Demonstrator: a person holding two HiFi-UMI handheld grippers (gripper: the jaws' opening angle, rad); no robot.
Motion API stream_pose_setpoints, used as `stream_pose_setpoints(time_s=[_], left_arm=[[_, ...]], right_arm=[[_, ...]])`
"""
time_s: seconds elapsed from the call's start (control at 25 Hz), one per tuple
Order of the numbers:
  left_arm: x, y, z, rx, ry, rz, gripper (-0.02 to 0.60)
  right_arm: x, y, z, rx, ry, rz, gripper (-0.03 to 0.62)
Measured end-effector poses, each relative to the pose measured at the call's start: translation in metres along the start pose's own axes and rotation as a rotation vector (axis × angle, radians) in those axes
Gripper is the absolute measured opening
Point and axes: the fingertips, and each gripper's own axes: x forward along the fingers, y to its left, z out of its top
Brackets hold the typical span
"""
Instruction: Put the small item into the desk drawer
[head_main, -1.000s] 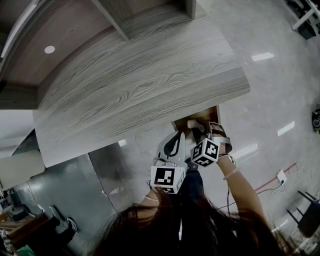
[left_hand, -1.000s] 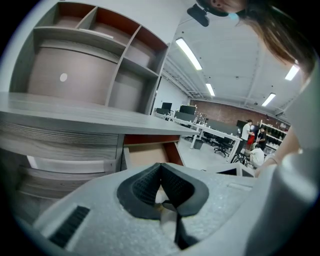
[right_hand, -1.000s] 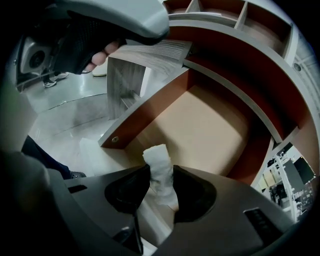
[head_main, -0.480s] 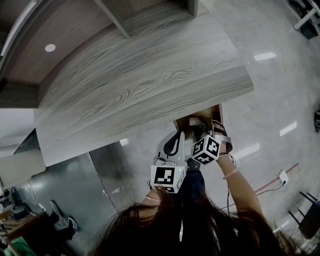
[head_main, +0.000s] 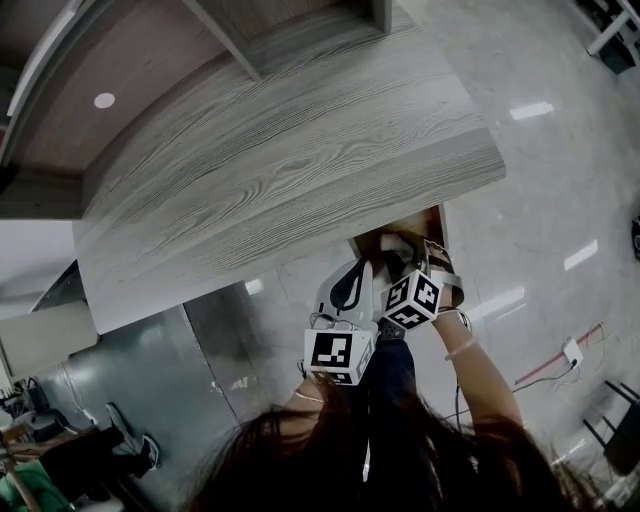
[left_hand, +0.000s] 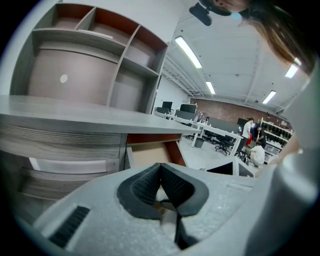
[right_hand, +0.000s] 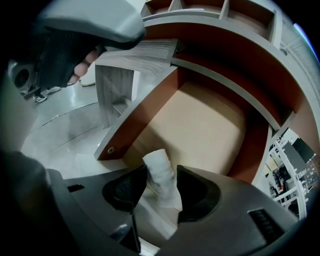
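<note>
Curved grey wood-grain desk top (head_main: 280, 170) over glossy pale grey floor tiles (head_main: 560, 150); grey shelf unit with red-brown compartment backs (left_hand: 100, 45) at back of desk. Open-plan office beyond in left gripper view: long ceiling strip lights (left_hand: 190, 50), rows of white desks with black chairs (left_hand: 220, 142), a few people (left_hand: 252, 140) far off near a brick wall. Pulled-out desk drawer with tan bottom and red-brown walls (right_hand: 150, 115) under desk's front edge. Small white rolled item (right_hand: 159, 167) standing tilted between jaws of right hand-held grey gripper (right_hand: 161, 176), upper end poking out past pads, over near part of drawer bottom; unclear whether lower end rests on it. Right jaws opening: one pad against roll's side, thin gap at other pad, no squeeze visible. Left hand-held grey gripper (left_hand: 160, 166) just beside right one in head view, left of drawer, pointing toward desk front; pads together at tips, nothing between them.
</note>
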Motion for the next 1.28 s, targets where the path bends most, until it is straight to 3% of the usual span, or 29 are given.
stream_pose_setpoints(time_s=[1.28], left_arm=[[-0.03,-0.026,0.055,0.099,-0.012,-0.043,0.015]], right_arm=[[-0.098,-0.036,0.037,0.337,-0.147,-0.175,0.08]])
